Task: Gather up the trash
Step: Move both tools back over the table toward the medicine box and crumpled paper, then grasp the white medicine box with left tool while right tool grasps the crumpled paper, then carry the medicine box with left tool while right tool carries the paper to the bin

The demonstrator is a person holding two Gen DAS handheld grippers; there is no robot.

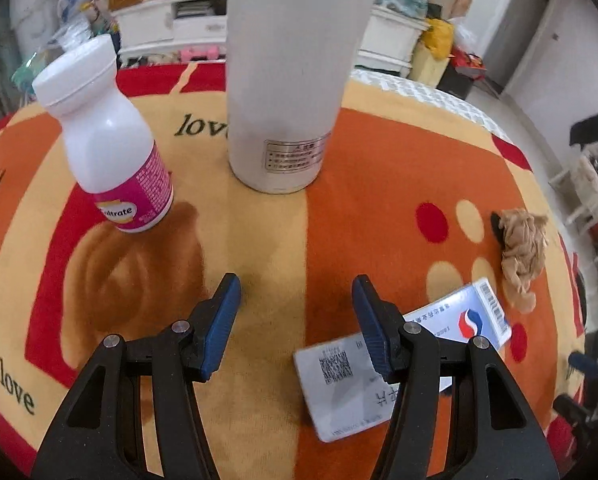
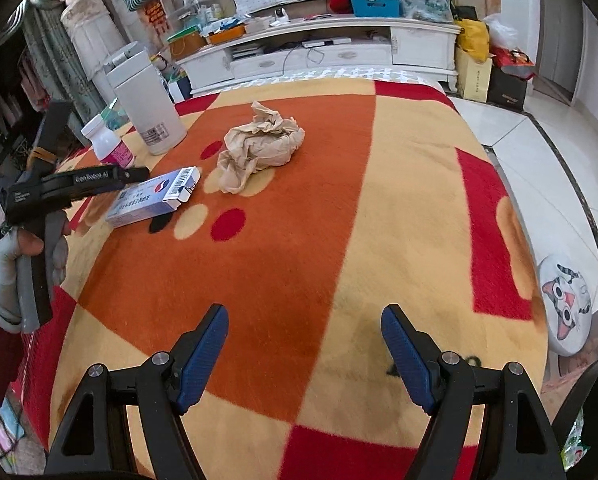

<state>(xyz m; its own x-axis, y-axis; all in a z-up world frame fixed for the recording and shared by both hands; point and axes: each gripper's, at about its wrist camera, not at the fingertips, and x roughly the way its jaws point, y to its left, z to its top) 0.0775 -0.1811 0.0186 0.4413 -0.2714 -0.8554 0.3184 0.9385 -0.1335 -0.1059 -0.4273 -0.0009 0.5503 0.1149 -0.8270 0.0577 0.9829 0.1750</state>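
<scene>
A crumpled beige paper wad [image 2: 259, 146] lies on the orange and cream blanket [image 2: 339, 200]; it also shows at the right of the left wrist view [image 1: 523, 250]. A flat white and blue medicine box [image 1: 403, 356] lies just right of my open, empty left gripper [image 1: 297, 292], under its right finger; the box also shows in the right wrist view [image 2: 155, 198]. A white pill bottle with a pink label [image 1: 111, 148] and a tall white canister [image 1: 291, 76] stand ahead of it. My right gripper [image 2: 305, 320] is open and empty, well short of the wad.
A white TV cabinet [image 2: 319, 52] piled with clutter stands beyond the blanket. A round cat-print stool [image 2: 565, 308] stands on the tiled floor at the right. The left gripper's body and the gloved hand [image 2: 31, 248] show at the left of the right wrist view.
</scene>
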